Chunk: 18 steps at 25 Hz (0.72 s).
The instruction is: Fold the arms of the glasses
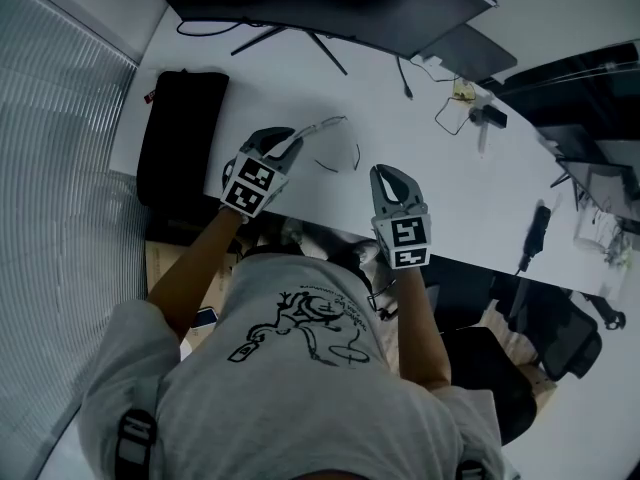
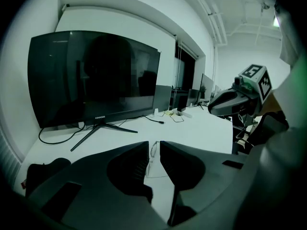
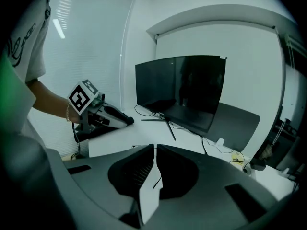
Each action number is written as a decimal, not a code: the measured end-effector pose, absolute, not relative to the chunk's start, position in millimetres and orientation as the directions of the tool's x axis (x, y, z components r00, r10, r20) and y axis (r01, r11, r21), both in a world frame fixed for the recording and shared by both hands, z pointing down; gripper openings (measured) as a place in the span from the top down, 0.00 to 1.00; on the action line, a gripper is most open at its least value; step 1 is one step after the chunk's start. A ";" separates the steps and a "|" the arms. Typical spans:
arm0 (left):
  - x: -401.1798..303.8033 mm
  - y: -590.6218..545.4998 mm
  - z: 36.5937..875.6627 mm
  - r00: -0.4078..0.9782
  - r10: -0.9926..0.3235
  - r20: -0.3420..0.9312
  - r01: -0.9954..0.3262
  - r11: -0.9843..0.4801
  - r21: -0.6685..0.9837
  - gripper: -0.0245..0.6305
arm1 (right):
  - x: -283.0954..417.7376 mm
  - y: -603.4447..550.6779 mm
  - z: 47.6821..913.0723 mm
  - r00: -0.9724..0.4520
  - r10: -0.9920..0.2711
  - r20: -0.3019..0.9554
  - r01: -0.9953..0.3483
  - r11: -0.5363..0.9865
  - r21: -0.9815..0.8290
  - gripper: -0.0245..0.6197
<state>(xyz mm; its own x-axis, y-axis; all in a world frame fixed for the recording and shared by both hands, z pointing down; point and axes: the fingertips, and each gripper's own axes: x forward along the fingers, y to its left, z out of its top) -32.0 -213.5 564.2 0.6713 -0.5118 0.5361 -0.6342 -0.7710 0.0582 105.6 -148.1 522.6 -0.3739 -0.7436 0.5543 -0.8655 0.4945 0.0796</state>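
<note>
- Head view: a black pouch [image 1: 185,133] lies at the left edge of the desk [image 1: 440,168], away from the work.
- Left gripper [image 1: 290,140] points toward the glasses [image 1: 336,168], fingers slightly parted and empty, probably lining up on one arm.
- Those glasses lie on the desk between both grippers, arms unfolded.
- Right gripper [image 1: 388,171] flanks the other side, fingers all but together, grasping nothing.

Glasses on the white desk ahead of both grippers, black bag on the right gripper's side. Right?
No: the head view shows the black bag on the left gripper's side, not the right gripper's. The glasses do lie on the white desk ahead of both.
</note>
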 end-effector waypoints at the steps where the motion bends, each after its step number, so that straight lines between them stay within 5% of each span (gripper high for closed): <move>1: -31.6 -216.9 570.7 0.669 -0.506 0.544 -0.633 -0.772 0.060 0.84 | 106.4 -149.7 530.5 -0.370 -0.739 0.563 -0.861 0.501 0.092 0.92; 18: -20.9 -244.3 663.2 0.626 -0.407 0.665 -0.597 -0.799 0.073 0.81 | 134.5 -174.7 653.5 -0.299 -0.666 0.683 -0.856 0.504 0.118 0.92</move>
<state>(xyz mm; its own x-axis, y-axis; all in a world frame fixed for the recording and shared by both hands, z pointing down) -20.9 -244.3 663.2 0.6264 -0.4068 0.6650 -0.5968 -0.7990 0.0735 134.5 -174.7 653.5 -0.2986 -0.6662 0.6834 -0.8555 0.5042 0.1177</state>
